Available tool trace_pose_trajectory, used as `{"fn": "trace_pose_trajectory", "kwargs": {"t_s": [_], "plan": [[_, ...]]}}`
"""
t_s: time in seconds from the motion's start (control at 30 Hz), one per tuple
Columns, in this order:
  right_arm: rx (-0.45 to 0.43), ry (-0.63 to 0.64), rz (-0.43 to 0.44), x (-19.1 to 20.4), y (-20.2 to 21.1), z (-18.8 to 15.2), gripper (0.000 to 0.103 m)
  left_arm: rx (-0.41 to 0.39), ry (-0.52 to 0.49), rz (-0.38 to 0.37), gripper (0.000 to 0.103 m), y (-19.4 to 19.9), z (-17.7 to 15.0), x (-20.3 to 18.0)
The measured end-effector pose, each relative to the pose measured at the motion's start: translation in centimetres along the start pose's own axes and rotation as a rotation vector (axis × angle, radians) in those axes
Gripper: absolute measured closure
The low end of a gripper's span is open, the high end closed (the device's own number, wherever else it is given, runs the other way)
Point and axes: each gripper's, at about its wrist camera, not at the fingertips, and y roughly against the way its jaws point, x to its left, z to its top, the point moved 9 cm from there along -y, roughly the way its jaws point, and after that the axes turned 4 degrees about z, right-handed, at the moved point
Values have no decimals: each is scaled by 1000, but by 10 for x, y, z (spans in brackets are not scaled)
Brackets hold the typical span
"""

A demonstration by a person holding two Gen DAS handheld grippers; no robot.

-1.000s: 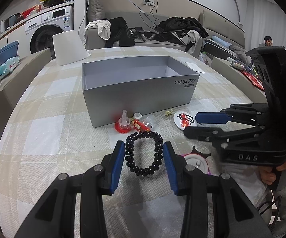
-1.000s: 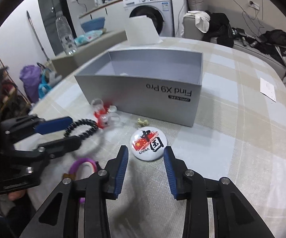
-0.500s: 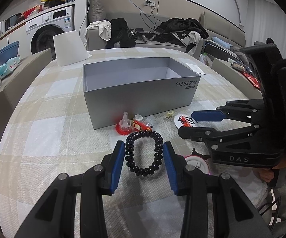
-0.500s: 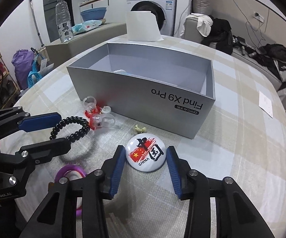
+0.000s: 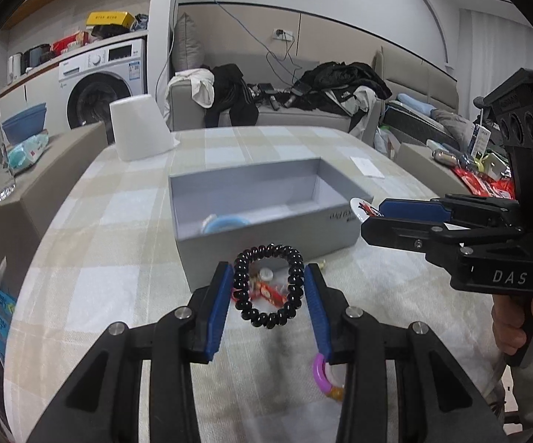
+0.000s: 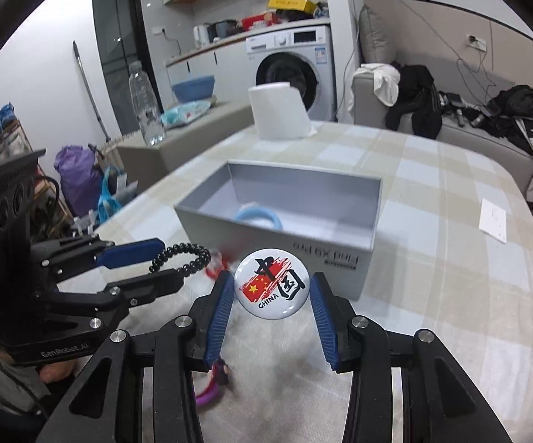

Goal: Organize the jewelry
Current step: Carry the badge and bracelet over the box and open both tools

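My left gripper [image 5: 266, 295] is shut on a black bead bracelet [image 5: 268, 285] and holds it above the table, in front of the grey box [image 5: 266, 221]. My right gripper [image 6: 272, 293] is shut on a round white China flag badge [image 6: 272, 283], lifted near the box's [image 6: 340, 254] front wall. A light blue ring [image 6: 259, 217] lies inside the box. The right gripper [image 5: 395, 217] also shows in the left wrist view beside the box, and the left gripper [image 6: 163, 262] with the bracelet [image 6: 183, 258] shows in the right wrist view.
Red and clear trinkets [image 5: 270, 291] and a purple ring [image 5: 321, 373] lie on the checked tablecloth [image 5: 100, 288] below the grippers. A white paper roll [image 5: 137, 129] stands at the table's far end. A paper slip [image 6: 493, 219] lies to the right.
Both grippers closed on their items and lifted them off the table, the bracelet on the left and the badge on the right, moving up toward the box.
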Motion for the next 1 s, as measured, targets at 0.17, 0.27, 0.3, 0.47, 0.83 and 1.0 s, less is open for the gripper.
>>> {"fn": "trace_pose_trajectory", "kwargs": {"t_s": [0.17, 0.27, 0.3, 0.47, 0.83, 1.0], "plan": [[-24, -14, -13, -7, 0, 22, 62, -47, 18, 13, 69, -4, 22, 5], [-37, -24, -11, -12, -4, 33, 62, -73, 24, 24, 69, -9, 34, 10], [-38, -33, -10, -15, -6, 36, 62, -77, 26, 34, 69, -12, 37, 13], [-37, -86, -11, -31, -21, 48, 62, -70, 35, 56, 69, -33, 45, 22], [10, -95, -18, -38, -50, 49, 62, -5, 28, 87, 69, -61, 37, 29], [28, -93, -35, -41, -55, 46, 61, 29, 38, 87, 65, -63, 36, 28]]}}
